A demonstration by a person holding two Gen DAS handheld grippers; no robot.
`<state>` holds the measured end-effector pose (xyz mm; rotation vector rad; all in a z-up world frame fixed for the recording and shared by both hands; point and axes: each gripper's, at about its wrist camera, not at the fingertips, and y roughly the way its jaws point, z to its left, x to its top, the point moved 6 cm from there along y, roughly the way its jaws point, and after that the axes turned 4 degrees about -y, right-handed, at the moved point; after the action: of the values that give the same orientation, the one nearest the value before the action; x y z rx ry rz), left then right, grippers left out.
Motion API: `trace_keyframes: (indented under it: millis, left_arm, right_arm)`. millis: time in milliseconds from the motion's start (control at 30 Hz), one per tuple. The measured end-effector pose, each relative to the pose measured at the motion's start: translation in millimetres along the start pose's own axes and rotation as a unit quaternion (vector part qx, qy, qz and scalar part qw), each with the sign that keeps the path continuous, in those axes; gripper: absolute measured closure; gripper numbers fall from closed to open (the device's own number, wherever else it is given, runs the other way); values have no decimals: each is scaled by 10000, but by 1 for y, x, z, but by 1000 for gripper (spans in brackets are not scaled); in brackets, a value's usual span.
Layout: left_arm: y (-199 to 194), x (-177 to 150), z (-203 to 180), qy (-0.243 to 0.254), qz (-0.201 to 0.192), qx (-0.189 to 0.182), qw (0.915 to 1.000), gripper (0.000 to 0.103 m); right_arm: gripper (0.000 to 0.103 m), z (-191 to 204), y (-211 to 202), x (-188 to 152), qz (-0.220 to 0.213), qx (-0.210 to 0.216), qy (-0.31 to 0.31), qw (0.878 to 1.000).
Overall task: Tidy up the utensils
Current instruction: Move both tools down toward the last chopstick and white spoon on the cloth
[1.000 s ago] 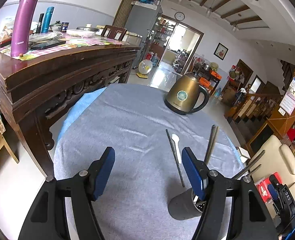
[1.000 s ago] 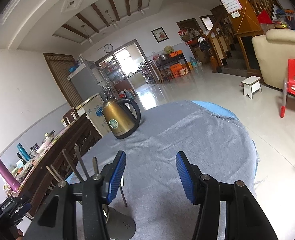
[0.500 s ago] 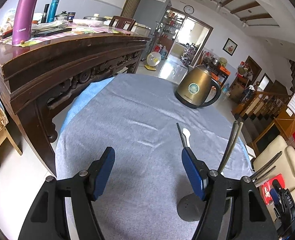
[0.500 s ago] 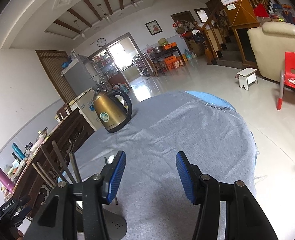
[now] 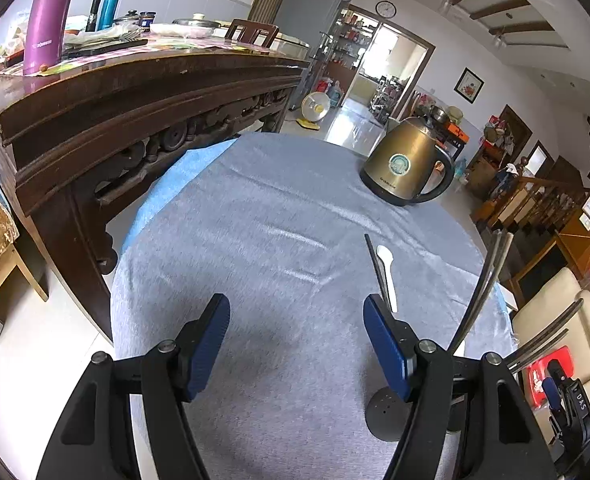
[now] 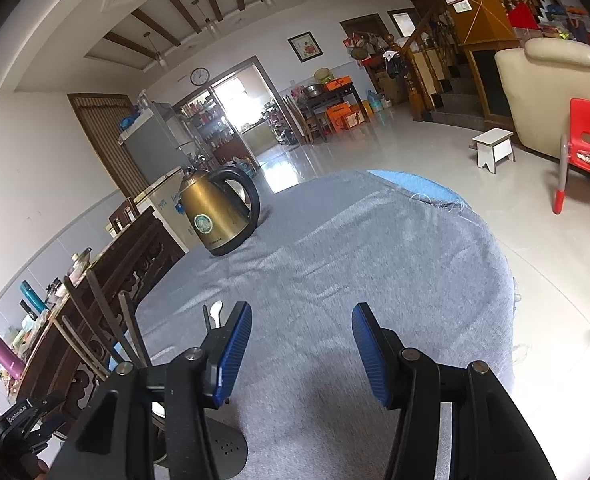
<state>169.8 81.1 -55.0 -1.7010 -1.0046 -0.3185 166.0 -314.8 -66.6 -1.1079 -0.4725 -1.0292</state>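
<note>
Left hand-held gripper (image 5: 297, 340) alone sees white spoon (image 5: 387, 268) whole beside chopstick (image 5: 376, 264).

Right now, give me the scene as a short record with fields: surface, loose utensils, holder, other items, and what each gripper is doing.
surface: round table under a grey cloth
loose utensils: white spoon and a dark chopstick lying side by side on the cloth
holder: dark utensil holder at the near edge, with metal chopsticks standing in it
other items: gold kettle at the far side
left gripper: open, empty
right gripper: open, empty
</note>
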Motion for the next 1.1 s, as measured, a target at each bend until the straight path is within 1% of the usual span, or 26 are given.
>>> trace_keyframes:
  millis: [467, 733, 800, 900, 1000, 1067, 1100]
  left_arm:
    - [27, 0, 6, -54, 230, 167, 9996, 33]
    - [41, 11, 6, -46, 294, 210, 9993, 33]
    - [46, 16, 4, -4, 289, 225, 9993, 33]
    - [56, 25, 0, 147, 264, 260, 9992, 33]
    - [73, 31, -7, 337, 364, 246, 9985, 33]
    - [85, 33, -13, 477, 447, 208, 9976, 33]
    - [92, 34, -16, 546, 493, 203, 9971, 33]
  right_arm:
    - [47, -8, 23, -6, 247, -91, 64, 9996]
    - [47, -9, 39, -5, 424, -114, 24, 9990]
    - [47, -7, 50, -3, 571, -48, -33, 9983]
    - [47, 1, 78, 2, 990, 195, -218, 9947]
    - [47, 14, 115, 4, 1526, 527, -424, 9860]
    - [47, 29, 141, 6, 1848, 786, -593, 9778]
    - [47, 35, 150, 6, 1911, 844, -677, 9756]
